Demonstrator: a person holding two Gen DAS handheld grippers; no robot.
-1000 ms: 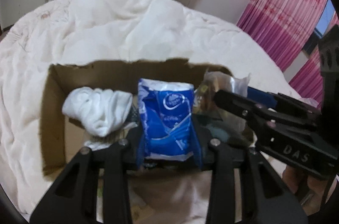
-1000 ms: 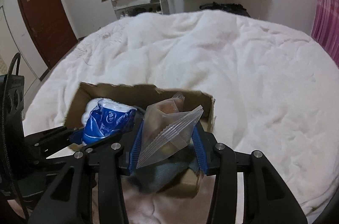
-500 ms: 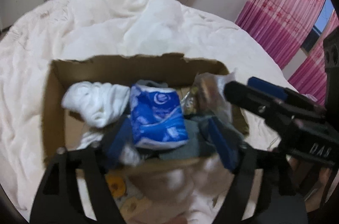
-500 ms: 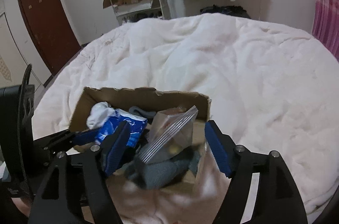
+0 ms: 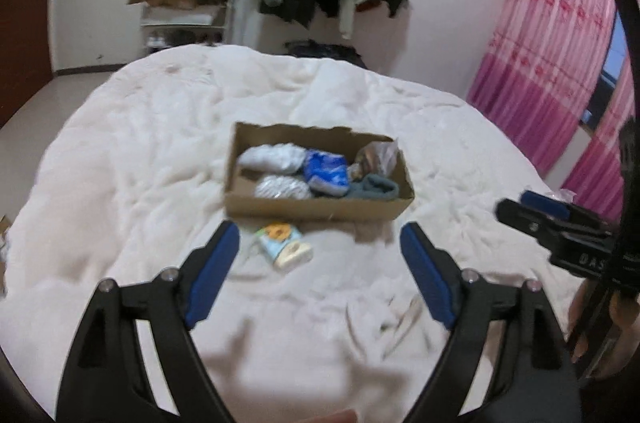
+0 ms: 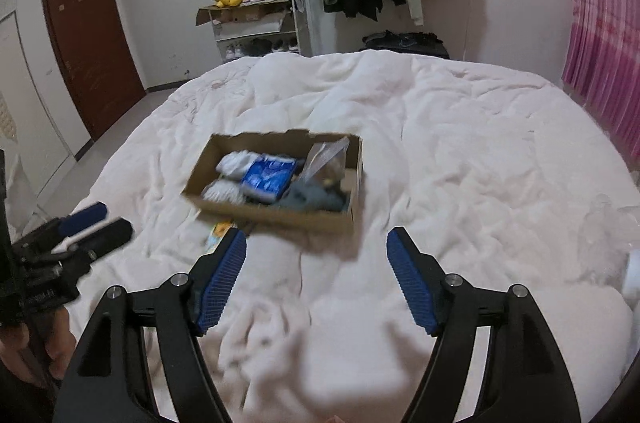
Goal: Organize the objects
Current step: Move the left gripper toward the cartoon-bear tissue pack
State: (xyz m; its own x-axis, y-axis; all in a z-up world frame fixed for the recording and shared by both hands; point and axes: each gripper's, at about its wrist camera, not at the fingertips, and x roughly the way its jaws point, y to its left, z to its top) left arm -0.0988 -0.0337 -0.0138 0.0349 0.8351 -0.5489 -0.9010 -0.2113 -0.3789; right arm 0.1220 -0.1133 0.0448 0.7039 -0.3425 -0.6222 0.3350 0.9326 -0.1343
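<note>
A second earlier, each claw was clamped on an item over the cardboard box (image 5: 316, 209): the left claw (image 5: 320, 275) on the blue packet (image 5: 326, 171), the right claw (image 6: 316, 283) on the clear zip bag (image 6: 326, 159). Half a second earlier the fingers were already spread and both items had dropped inside. At this moment both claws stood wide apart and held nothing, and both had drawn back from the box, so that it was seen whole on the white bed (image 5: 160, 151).

The blue packet lay in the middle of the box, between the white rolled cloths (image 5: 276, 169) on the left side and the grey cloth (image 5: 374, 189) on the right side. The zip bag leaned in the far right corner, touching the wall of the box. It seemed that nothing hung over the rim, though the pictures were a little blurred from motion.

In my judgement this meant that the two placements were finished and this step of the organizing was done. One small pale package with an orange print (image 5: 284, 247) was on the bed just beside the near wall of the box, outside it, close in front of the left claw. It was probably the next thing to collect. At the right edge of the right wrist view some clear plastic thing (image 6: 612, 223) was also on the bed, but I could not tell what it was.
</note>
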